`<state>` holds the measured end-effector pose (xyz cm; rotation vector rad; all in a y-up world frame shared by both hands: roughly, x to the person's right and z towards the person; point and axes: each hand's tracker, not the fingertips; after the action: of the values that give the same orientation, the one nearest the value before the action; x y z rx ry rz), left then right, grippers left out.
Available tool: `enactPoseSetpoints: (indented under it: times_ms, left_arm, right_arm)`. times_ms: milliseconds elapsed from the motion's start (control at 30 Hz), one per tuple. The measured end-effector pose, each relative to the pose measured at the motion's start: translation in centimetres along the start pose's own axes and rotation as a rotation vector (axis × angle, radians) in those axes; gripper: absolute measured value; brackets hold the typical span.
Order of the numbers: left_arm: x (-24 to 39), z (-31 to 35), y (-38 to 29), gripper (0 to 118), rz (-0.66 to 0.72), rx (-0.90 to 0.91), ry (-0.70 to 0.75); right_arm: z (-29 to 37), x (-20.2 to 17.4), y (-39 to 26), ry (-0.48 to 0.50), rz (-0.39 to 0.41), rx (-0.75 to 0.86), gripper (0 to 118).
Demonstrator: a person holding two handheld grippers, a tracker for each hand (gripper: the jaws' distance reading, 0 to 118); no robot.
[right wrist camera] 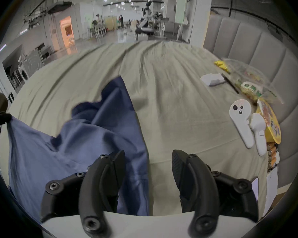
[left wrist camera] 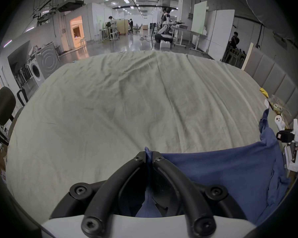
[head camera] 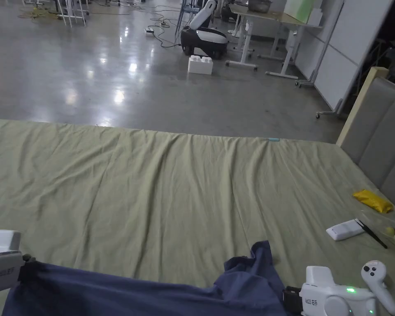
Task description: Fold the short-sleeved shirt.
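My left gripper [left wrist camera: 149,157] has both jaws pinched tight on a fold of the blue shirt [left wrist camera: 222,173], the cloth bunched between the tips and running back under them. From that pinch the shirt stretches off to its right, toward my right gripper [right wrist camera: 148,162]. The right gripper's jaws stand wide apart with nothing between them; its left jaw sits over the shirt's edge, its right jaw over the bare green sheet [right wrist camera: 170,95]. In the head view both grippers sit low at the near edge, left [head camera: 26,260] at the shirt's [head camera: 131,294] corner, right [head camera: 289,298] just beside its rumpled end. Two white controllers [right wrist camera: 248,126] lie to the right of my right gripper.
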<state>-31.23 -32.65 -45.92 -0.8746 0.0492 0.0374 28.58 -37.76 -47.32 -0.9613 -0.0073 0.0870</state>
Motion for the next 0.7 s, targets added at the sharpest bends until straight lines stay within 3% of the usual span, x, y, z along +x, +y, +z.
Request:
enactPoseSetpoints:
  times_ms: [133, 233, 300, 367, 433, 567, 700]
  left_arm:
    - [0.0, 0.8, -0.7, 6, -0.032, 0.012, 0.017]
    - [-0.1, 0.6, -0.6, 6, -0.026, 0.006, 0.025]
    - [-0.1, 0.6, -0.6, 6, -0.024, 0.004, 0.033]
    - [-0.8, 0.3, -1.6, 6, -0.018, 0.003, 0.04]
    - [-1.0, -0.1, -1.7, 6, -0.016, 0.002, 0.045]
    - [0.5, 1.4, -3.4, 6, -0.007, 0.01, 0.06]
    - [0.5, 1.5, -3.1, 6, 0.004, 0.049, 0.056]
  right_arm:
    - [-2.1, -0.4, -0.1, 0.094, -0.023, -0.057, 60]
    - [-2.9, -1.6, -0.1, 0.039, 0.063, -0.062, 62]
    - [-2.8, -2.0, 0.3, 0.022, 0.076, -0.073, 60]
    - [-2.9, -2.2, 0.6, 0.014, 0.075, -0.068, 45]
    - [-2.8, -2.4, 0.5, -0.006, 0.075, -0.04, 1]
    - [-1.5, -3.1, 0.3, -0.043, 0.099, 0.052, 0]
    - [2.2, -2.9, 1.0, -0.043, 0.042, 0.17, 0]
